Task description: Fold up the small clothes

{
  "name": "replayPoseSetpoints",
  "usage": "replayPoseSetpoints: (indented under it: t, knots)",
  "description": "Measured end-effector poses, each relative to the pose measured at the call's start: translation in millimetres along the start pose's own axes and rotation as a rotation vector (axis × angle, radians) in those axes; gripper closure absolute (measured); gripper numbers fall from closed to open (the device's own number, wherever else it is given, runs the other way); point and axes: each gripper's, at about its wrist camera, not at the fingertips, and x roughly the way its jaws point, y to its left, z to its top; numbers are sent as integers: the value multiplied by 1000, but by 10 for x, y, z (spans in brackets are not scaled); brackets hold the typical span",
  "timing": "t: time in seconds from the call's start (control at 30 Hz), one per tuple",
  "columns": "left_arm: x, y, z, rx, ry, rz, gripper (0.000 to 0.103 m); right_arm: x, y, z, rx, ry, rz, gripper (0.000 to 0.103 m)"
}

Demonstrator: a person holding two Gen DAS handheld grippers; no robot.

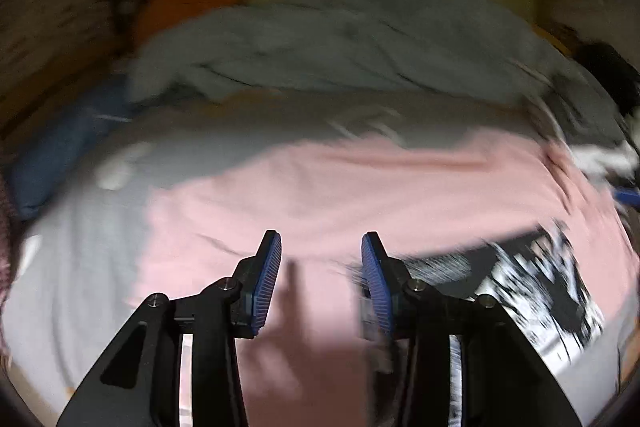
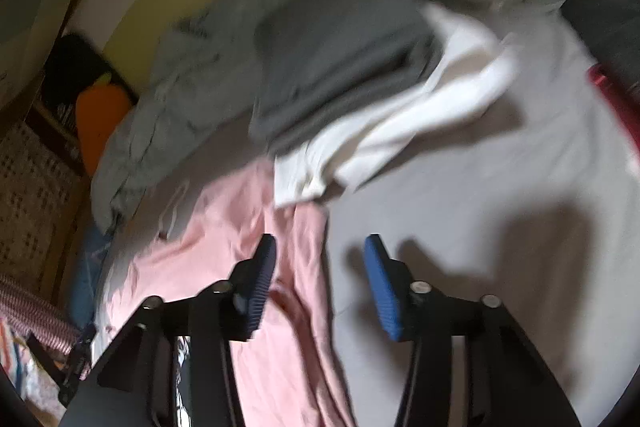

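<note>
Your left gripper [image 1: 321, 259] and right gripper [image 2: 320, 261] gape empty; one pink garment [image 2: 224, 227], blurred, seemingly runs lengthwise ahead of them.

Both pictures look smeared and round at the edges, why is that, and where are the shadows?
Left wrist view: motion blur smears the pink garment and its black-and-white print; the left gripper stays sharp. Right wrist view: blurred too, with dark shadows on the pale sheet beyond the right gripper. Both are fisheye, with bowed, dark corners.
</note>
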Motion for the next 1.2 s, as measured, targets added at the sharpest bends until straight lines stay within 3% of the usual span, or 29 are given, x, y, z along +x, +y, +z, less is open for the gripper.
replayPoseSetpoints:
  t: [0.1,0.2,0.27,0.33,0.43,0.5,0.57,0.73,0.8,0.93,1.0,1.03,1.07,1.13,1.2]
  knots:
    - [246,-176,-83,20,63,-55,62,248,129,-36,-72,43,-15,63]
    - [449,-297,-204,27,174,-63,60,477,243,-85,-117,89,-38,75]
    - [391,-304,-242,34,159,-50,60,541,253,-120,-118,89,-88,96]
    - [296,-309,-253,41,157,-68,59,495,259,-125,-121,57,-97,101]
    - [255,-218,-278,12,170,-68,58,266,276,-132,-141,-19,-134,101]
    - [283,-137,-287,-21,194,-90,58,124,198,-226,-111,-12,-176,101]
    - [270,-132,-300,-33,199,-96,58,31,53,-328,-46,12,-162,101]
    - [266,-283,-327,47,203,-23,57,-136,-61,-550,-12,5,-239,103]
    - [272,-355,-333,80,200,13,56,-201,-125,-611,-12,11,-226,103]
    - [287,-433,-351,118,180,57,53,-314,-277,-444,46,-25,-135,98]
    - [289,-444,-354,120,175,69,52,-363,-354,-315,71,-57,-117,73]
    - [287,-447,-360,116,174,70,52,-368,-395,-254,91,-72,-98,45]
    - [284,-449,-366,114,173,71,52,-350,-441,-196,113,-75,-72,38]
    - [277,-454,-372,116,172,72,52,-196,-483,-83,161,-38,-18,40]
    - [273,-451,-370,117,170,73,52,-6,-487,-13,180,27,11,56]
